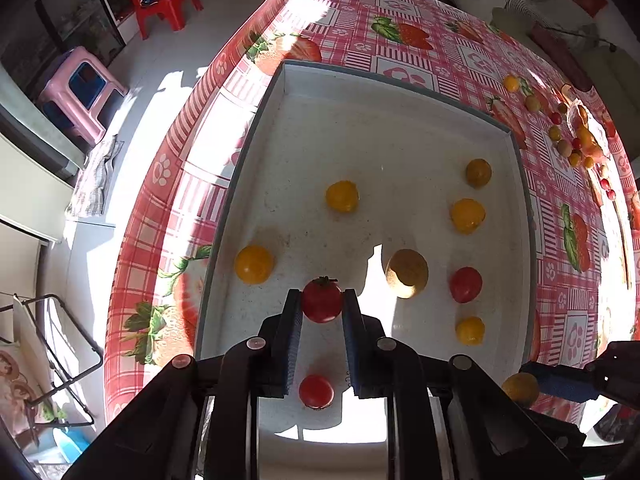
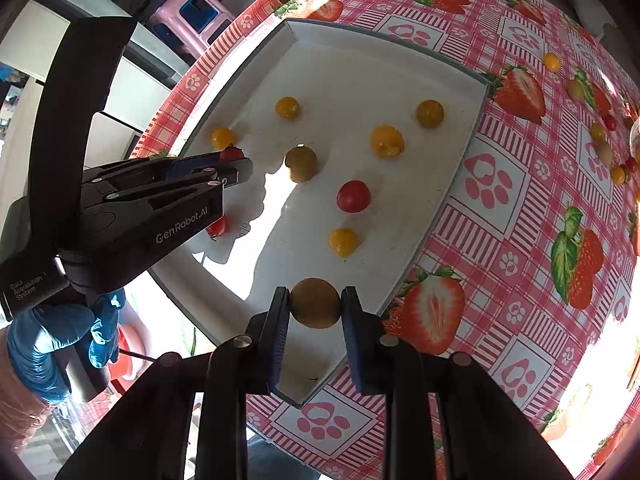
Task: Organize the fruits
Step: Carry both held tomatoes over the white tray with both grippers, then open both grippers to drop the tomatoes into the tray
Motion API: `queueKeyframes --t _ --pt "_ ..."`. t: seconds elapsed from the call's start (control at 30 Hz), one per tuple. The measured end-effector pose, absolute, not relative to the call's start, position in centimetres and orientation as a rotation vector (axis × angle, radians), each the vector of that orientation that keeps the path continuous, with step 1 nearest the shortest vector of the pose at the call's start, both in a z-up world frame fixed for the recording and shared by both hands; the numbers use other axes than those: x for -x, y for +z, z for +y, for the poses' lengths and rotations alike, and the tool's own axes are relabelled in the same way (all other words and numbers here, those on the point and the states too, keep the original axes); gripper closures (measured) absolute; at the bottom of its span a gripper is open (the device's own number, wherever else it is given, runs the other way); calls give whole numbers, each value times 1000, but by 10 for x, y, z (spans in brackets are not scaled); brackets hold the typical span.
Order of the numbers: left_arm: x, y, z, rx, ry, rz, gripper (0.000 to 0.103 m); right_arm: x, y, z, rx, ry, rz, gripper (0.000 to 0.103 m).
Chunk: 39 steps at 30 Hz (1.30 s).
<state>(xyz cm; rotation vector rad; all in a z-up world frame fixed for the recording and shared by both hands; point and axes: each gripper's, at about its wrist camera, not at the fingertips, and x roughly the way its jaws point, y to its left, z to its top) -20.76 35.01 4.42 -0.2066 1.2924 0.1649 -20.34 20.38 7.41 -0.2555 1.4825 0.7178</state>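
Right up close, the left gripper is clamped on a red cherry tomato, stem cap up, pads pinching it from both sides, and it's hanging over the near-left part of the white tray, so the drop spot lies straight below the fingers. A second red tomato sits on the tray floor just under the jaws, so any release probably wants a bit of clearance from it. Over to the right gripper: it's closed on a dull olive-yellow tomato, poised over the tray's near corner, barely inside the rim. Of the 2, the left looks further in over the tray. Further out, 1 red tomato and several yellow ones lie spaced apart on the tray. Far right, loose tomatoes wait on the strawberry tablecloth.
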Motion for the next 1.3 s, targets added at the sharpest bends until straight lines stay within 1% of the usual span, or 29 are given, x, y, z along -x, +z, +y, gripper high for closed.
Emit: queueKeyframes --t 0.37,0.73,0.77,0.8,0.83,0.87,0.93,1.1,1.17,1.2,1.27,1.3 --pt "204 33 353 187 153 1322 82 212 50 221 285 749 1487 74" --pt "201 33 347 171 152 1320 81 225 23 235 350 742 1504 74" --pt "201 33 347 173 154 1321 81 226 24 235 351 747 1497 72" --pt "201 33 347 174 155 1322 81 225 23 238 358 749 1496 67" --pt "201 33 348 173 157 1324 77 225 23 238 364 752 1492 63" --pt "201 33 348 170 163 1325 55 226 23 238 368 753 1490 50" --pt "203 38 348 151 190 1291 29 227 24 239 360 769 1485 45" --pt "203 44 348 142 191 1287 29 240 43 231 372 803 1455 40" --pt "204 47 349 147 197 1286 29 245 54 228 384 826 1433 35" --pt "205 50 349 152 198 1284 29 248 60 225 389 835 1422 30" --pt "207 54 349 160 196 1287 29 249 72 217 383 842 1414 23" --pt "209 57 348 165 191 1289 29 249 76 213 375 840 1413 23"
